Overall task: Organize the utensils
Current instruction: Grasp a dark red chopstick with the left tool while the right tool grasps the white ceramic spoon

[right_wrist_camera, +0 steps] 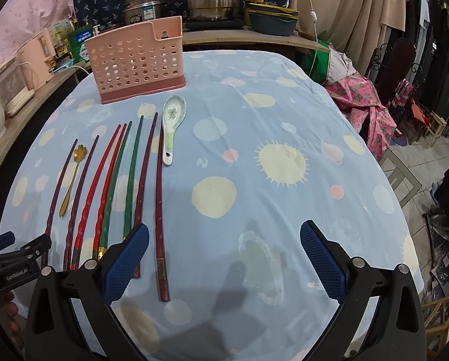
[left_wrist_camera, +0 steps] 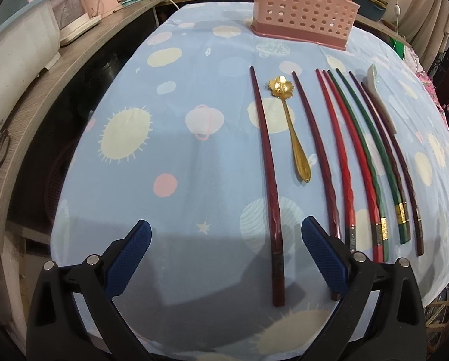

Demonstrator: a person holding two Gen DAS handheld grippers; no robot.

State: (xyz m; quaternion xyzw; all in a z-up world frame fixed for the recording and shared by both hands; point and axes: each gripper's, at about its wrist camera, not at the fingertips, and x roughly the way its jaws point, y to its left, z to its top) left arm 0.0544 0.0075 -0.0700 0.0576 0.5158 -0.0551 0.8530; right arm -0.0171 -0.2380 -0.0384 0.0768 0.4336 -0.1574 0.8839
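A pink perforated utensil holder (left_wrist_camera: 304, 9) (right_wrist_camera: 138, 60) stands upright at the far side of the table. Several chopsticks lie side by side: dark red (left_wrist_camera: 265, 168), red (left_wrist_camera: 335, 150) (right_wrist_camera: 95, 183), green (left_wrist_camera: 367, 150) (right_wrist_camera: 132, 174) and maroon (right_wrist_camera: 159, 198). A gold flower-bowl spoon (left_wrist_camera: 290, 126) (right_wrist_camera: 72, 177) lies among the left ones. A white ceramic spoon (right_wrist_camera: 171, 126) (left_wrist_camera: 379, 96) lies at the right end of the row. My left gripper (left_wrist_camera: 226, 240) is open above the near ends of the dark red chopsticks. My right gripper (right_wrist_camera: 224, 243) is open, holding nothing, just right of the row.
The table wears a light blue cloth with pale circles (right_wrist_camera: 269, 165). A wooden shelf with appliances (left_wrist_camera: 59, 30) runs along the left. Steel pots (right_wrist_camera: 212, 0) stand behind the table. A pink garment and a chair (right_wrist_camera: 372, 105) sit off the right edge.
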